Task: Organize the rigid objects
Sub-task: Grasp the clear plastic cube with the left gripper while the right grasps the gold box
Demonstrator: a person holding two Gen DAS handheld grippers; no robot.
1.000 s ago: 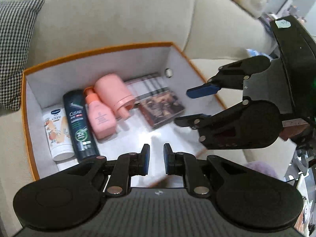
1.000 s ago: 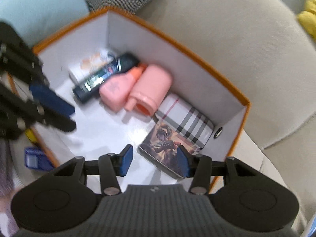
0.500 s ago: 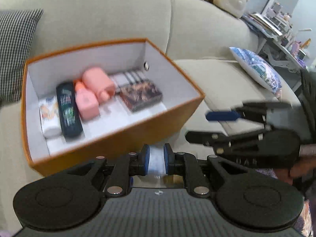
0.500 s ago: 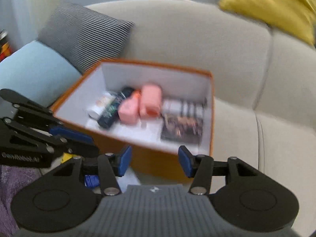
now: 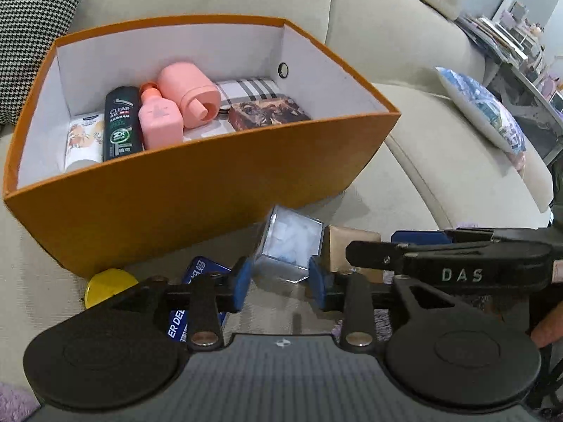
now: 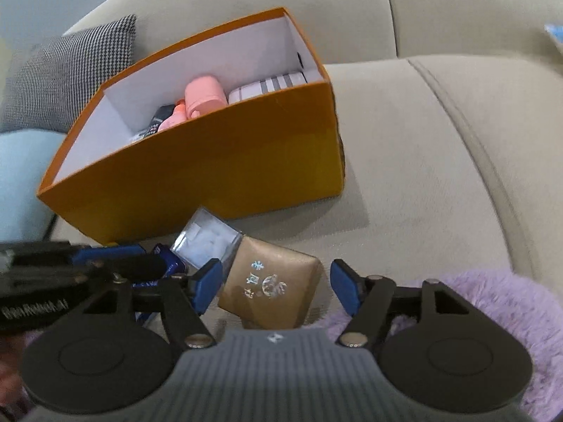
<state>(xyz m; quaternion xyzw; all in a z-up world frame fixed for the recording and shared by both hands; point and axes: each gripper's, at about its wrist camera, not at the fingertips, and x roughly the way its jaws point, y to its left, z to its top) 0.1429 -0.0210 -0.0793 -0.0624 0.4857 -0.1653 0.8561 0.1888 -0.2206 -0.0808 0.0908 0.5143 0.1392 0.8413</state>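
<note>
An orange box sits on the beige sofa and holds a white tube, a dark bottle, two pink bottles, a plaid case and a brown picture box. In front of it lie a clear cube box, a tan box, a blue packet and a yellow thing. My left gripper is open, its pads on either side of the clear cube box. My right gripper is open around the tan box.
A houndstooth cushion leans behind the box at the left. A blue patterned pillow lies on the sofa at the right. Purple fluffy fabric covers the near sofa edge. A light blue cushion lies far left.
Both grippers have pulled back out of the box and come down low in front of it. The left gripper has opened around the clear cube box; the right now straddles the tan box.
</note>
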